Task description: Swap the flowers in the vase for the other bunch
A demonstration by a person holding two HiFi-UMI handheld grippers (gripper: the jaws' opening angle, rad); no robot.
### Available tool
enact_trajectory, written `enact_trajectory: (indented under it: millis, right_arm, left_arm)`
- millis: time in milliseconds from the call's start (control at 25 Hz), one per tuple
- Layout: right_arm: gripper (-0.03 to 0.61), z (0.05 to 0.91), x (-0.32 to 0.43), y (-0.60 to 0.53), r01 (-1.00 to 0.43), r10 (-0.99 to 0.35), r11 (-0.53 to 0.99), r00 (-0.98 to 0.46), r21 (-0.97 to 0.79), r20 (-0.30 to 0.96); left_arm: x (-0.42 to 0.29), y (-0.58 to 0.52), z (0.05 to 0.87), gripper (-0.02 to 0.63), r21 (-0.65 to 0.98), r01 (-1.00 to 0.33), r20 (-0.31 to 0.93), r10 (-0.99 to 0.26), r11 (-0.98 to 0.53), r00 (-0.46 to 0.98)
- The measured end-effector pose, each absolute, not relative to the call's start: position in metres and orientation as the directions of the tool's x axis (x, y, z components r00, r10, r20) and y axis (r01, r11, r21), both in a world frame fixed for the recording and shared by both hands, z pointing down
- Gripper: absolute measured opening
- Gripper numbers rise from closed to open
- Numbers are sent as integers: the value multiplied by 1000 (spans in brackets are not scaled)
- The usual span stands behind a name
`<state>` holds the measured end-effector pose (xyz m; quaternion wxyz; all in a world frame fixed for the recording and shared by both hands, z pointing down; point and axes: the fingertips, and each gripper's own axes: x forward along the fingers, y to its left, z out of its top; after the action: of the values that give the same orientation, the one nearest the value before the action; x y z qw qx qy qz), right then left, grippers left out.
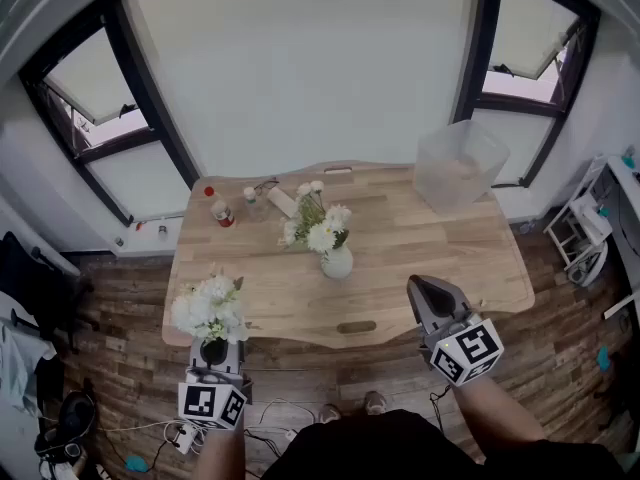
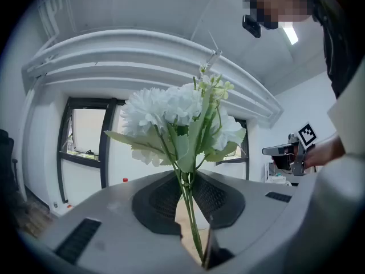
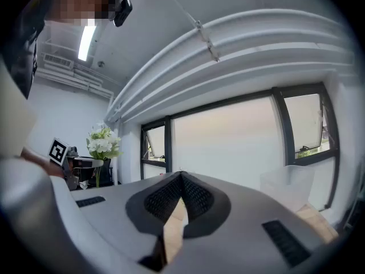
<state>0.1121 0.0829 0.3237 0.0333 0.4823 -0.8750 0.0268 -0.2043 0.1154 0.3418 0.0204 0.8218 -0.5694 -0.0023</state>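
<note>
Left gripper (image 1: 213,352): held level off the near left corner of the wooden table (image 1: 420,258), above the plank floor. In the left gripper view its jaws are seen pinched on the green stems (image 2: 191,213) of a bunch of white flowers (image 1: 210,308). The bunch is carried upright, with its heads and leaves standing clear above the jaws.

Right gripper (image 1: 426,290): held level off the near right edge of the table. In the right gripper view its jaws are seen pressed together at the tips, and nothing is held between them.

Pale vase (image 1: 337,262): found standing upright near the middle of the table. A second bunch of white blooms (image 1: 318,230) is set in it, leaning towards the far left.

Other items noted: a red-capped bottle (image 1: 219,211) at the far left of the table, and a clear plastic container (image 1: 458,165) at the far right corner. Both are well apart from the vase.
</note>
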Motion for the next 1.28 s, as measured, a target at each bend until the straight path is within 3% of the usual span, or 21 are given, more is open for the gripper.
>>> enact_trajectory:
  millis: [720, 1280]
  right_arm:
    - [18, 329, 76, 69, -867, -863, 497, -498, -37, 84]
    - [18, 350, 54, -21, -739, -732, 673, -673, -35, 105]
  left_arm:
    - [-225, 71, 370, 51, 51, -901, 18, -902, -430, 431]
    - [-213, 3, 365, 51, 7, -948, 83, -945, -318, 318]
